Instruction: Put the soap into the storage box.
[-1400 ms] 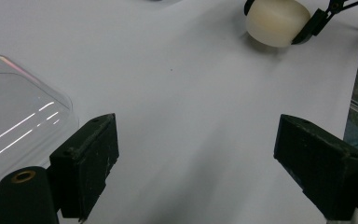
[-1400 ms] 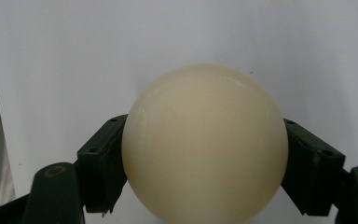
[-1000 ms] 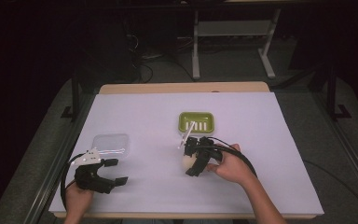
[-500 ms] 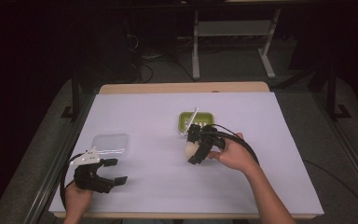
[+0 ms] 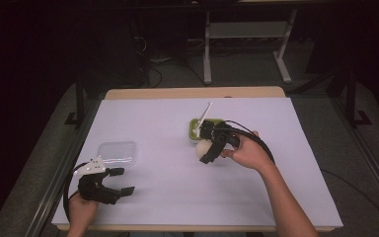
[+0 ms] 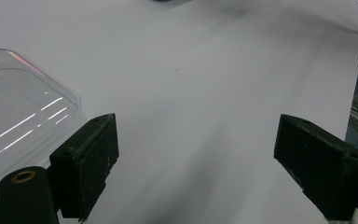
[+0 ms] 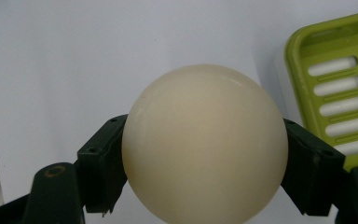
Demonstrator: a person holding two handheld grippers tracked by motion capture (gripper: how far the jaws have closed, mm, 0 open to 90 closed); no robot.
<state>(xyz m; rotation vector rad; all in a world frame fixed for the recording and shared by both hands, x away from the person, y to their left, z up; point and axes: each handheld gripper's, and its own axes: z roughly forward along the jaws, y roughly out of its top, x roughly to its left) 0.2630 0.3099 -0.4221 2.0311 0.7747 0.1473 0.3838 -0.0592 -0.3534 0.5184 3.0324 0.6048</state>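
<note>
A cream-coloured ball sits between the two black jaws of my right gripper, which is shut on it. From above, the ball and right gripper hang just in front of a green slotted tray near the table's middle. That tray lies close at the right of the right gripper view. My left gripper rests near the front left edge, open with nothing between its jaws. In the left gripper view its jaws stand wide apart over bare white table.
A clear plastic lid or container lies just beyond the left gripper, also at the left of the left gripper view as the clear container. White covering spreads over the table. A white stand is on the floor behind.
My right gripper has carried the ball farther right and away from me, ending beside the green tray. The left gripper has stayed put.
</note>
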